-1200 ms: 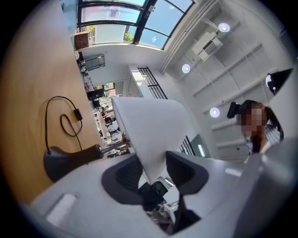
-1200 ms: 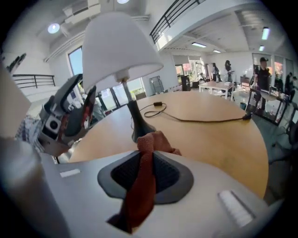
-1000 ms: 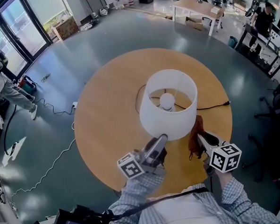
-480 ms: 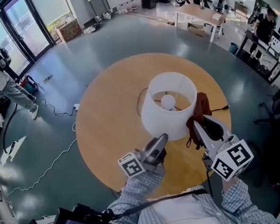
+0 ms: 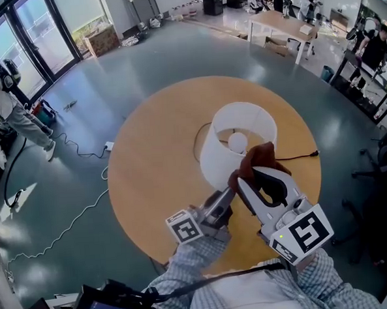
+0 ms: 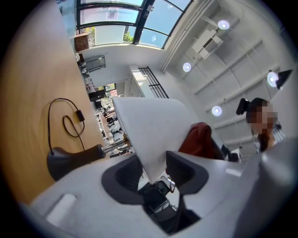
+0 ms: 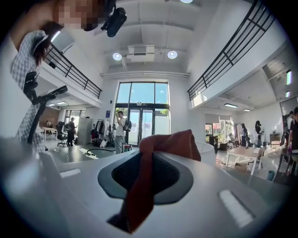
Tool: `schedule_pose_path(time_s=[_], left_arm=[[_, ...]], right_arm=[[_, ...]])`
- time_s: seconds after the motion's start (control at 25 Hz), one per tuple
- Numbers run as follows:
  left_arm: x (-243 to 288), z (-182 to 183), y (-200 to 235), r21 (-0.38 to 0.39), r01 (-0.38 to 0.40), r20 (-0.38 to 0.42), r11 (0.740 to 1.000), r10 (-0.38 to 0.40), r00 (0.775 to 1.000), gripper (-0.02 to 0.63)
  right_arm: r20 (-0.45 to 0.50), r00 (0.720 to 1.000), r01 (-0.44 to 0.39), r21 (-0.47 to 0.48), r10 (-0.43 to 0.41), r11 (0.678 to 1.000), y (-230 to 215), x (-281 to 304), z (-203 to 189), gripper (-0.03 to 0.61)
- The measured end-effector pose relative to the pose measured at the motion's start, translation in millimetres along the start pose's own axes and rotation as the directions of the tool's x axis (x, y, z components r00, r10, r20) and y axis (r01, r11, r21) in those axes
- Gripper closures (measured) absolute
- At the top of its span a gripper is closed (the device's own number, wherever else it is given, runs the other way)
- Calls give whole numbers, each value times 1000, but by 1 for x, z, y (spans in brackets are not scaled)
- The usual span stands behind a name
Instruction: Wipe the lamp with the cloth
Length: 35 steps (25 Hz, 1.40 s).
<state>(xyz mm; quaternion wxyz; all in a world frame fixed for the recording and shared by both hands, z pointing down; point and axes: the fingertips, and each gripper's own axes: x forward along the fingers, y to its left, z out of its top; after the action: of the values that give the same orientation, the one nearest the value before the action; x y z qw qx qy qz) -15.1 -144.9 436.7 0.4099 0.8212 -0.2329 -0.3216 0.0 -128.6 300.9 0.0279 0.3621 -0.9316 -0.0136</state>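
Note:
A lamp with a white drum shade (image 5: 214, 157) stands on a round wooden table (image 5: 148, 153), its bulb (image 5: 237, 140) visible inside. My left gripper (image 5: 226, 193) is shut on the shade's near lower rim, and the shade wall (image 6: 149, 135) runs between its jaws (image 6: 156, 169). My right gripper (image 5: 260, 174) is shut on a red-brown cloth (image 5: 252, 157) and holds it high against the shade's near upper rim. The cloth (image 7: 167, 142) hangs bunched between the right gripper's (image 7: 148, 163) pads. The lamp's dark base (image 6: 70, 160) and looped cord (image 6: 65, 118) show in the left gripper view.
The lamp's black cord (image 5: 298, 156) trails over the table's right edge. Around the table is grey floor with a white cable (image 5: 73, 223) at the left. Desks (image 5: 277, 24) stand far behind, office chairs (image 5: 383, 158) at the right, and a person (image 5: 14, 116) stands far left.
My right gripper has risen with the cloth from beside the shade's lower right to its near upper rim, moving left. The left gripper and the lamp have stayed put.

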Motion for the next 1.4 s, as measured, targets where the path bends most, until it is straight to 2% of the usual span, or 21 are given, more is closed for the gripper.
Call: schedule_pose_path(time_s=[0.12, 0.24, 0.36, 0.64, 0.84, 1.0, 1.16, 1.28, 1.4], left_arm=[[0, 0, -1, 2, 0, 2, 1000, 0, 1000, 456], [-2, -4, -1, -2, -3, 3, 1000, 3, 1000, 456], [-2, -5, -2, -4, -5, 0, 1000, 5, 1000, 456], [-3, -2, 0, 2, 1, -4, 1000, -1, 1000, 456], [-2, -2, -2, 5, 1, -8, 1000, -1, 1000, 456], [-2, 0, -2, 9, 0, -9, 1000, 0, 1000, 456], [-1, -2, -3, 18, 6, -13, 1000, -6, 1000, 456], [-3, -2, -3, 21, 1, -16, 1000, -1, 1000, 457], [-3, -4, -3, 20, -3, -18, 1000, 3, 1000, 457]], right_arm=[[-5, 998, -57, -36, 57, 998, 20, 10, -1, 503], [-8, 994, -108, -27, 108, 994, 35, 14, -5, 503], [3, 995, -101, -9, 101, 995, 32, 11, -6, 503], [12, 1000, 10, 62, -11, 998, -11, -16, -7, 503], [0, 994, 110, 76, -110, 991, -45, -40, -6, 503], [0, 979, 205, 102, -206, 974, -77, -52, -4, 505], [-19, 947, 322, 108, -322, 941, -119, -62, -10, 505], [-37, 937, 350, 104, -348, 931, -148, -55, -17, 505], [-61, 942, 335, 81, -330, 939, -174, -41, -24, 505]])
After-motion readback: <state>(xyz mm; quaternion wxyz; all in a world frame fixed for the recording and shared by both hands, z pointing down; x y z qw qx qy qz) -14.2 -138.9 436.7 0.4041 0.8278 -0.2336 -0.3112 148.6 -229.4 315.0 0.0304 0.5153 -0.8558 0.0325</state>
